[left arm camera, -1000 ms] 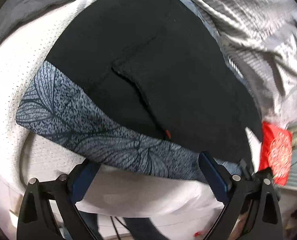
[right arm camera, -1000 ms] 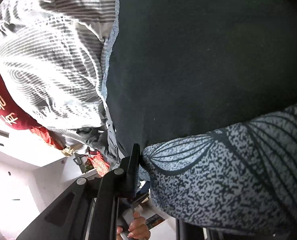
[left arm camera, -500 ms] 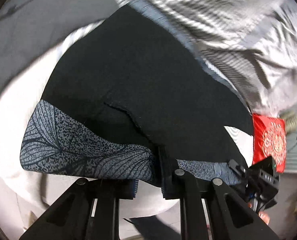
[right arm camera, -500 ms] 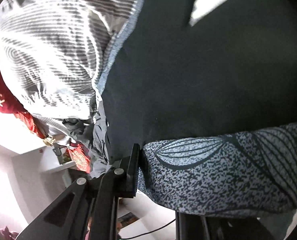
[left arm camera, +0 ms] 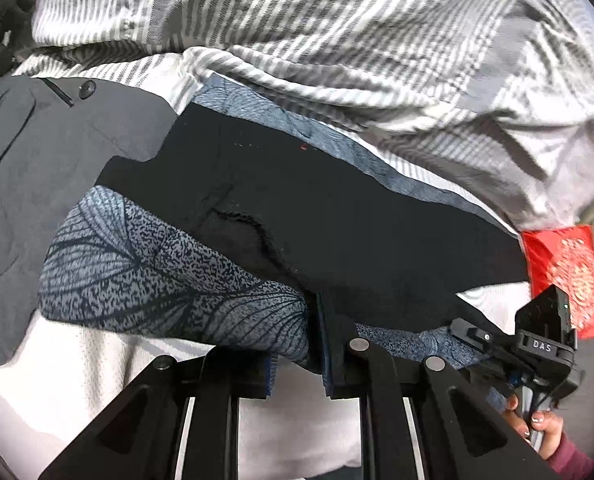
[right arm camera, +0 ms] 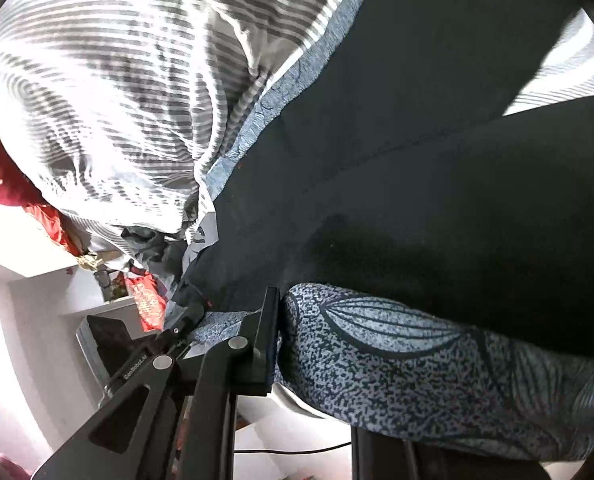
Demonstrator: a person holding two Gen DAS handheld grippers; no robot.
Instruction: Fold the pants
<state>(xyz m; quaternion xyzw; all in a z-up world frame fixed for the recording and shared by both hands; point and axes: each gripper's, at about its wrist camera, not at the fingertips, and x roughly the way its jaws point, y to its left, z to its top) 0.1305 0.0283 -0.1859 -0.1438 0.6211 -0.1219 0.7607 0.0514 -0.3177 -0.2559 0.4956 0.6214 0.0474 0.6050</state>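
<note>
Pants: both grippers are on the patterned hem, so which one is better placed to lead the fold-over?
Neither clearly: the left gripper and right gripper are both shut on the pants' patterned hem. Slight edge left: its view shows more of the pants.

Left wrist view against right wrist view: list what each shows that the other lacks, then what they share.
Only the left wrist view: a grey buttoned garment and the person's hand holding the right gripper.

Only the right wrist view: white shelving at the room's edge.

Both: the pants, their leaf-print band pinched by the left gripper, and the striped bedding.
</note>
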